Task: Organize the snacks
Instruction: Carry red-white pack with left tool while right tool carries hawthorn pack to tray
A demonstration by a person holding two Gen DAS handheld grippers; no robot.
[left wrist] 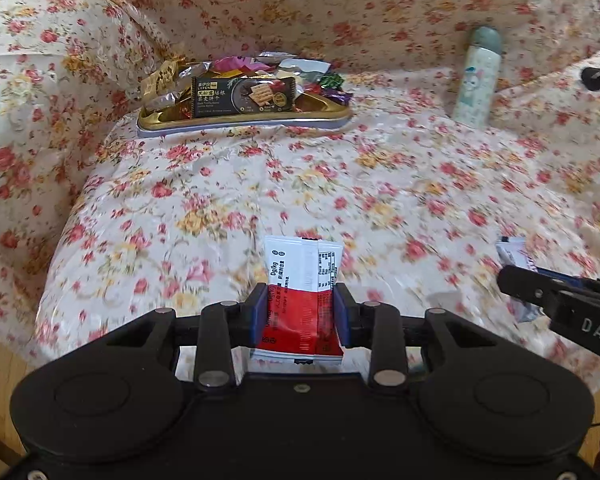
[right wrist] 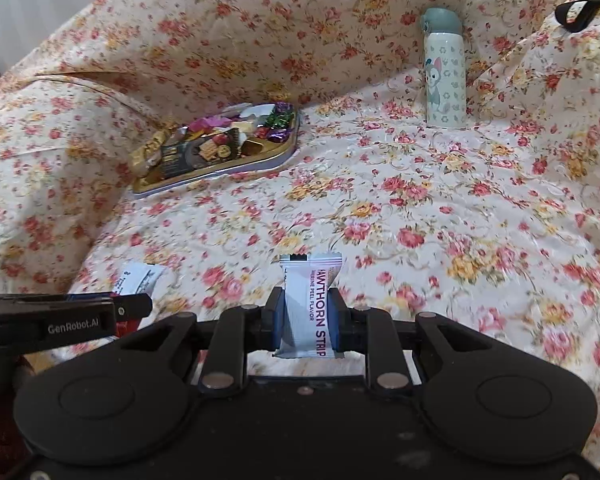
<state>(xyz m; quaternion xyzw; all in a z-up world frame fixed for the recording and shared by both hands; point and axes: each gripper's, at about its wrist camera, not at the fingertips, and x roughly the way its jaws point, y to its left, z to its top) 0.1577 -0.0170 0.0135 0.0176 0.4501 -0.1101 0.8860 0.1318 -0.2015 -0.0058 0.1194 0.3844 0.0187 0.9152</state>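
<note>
Snacks are gripped on both sides: a red-and-white packet (left wrist: 300,300) is clamped by the left gripper (left wrist: 300,312), a hawthorn strip (right wrist: 308,308) by the right gripper (right wrist: 306,316). Both are held above the floral sofa (left wrist: 260,184), well apart from the tray (left wrist: 244,122) of sweets. A bottle (right wrist: 444,72) stands further right.

The tray (left wrist: 244,124) is heaped with small candies (right wrist: 278,114), perhaps foil-wrapped, too small to identify.

Open cloth (right wrist: 380,208) between tray (right wrist: 220,172) and bottle (right wrist: 444,76).
</note>
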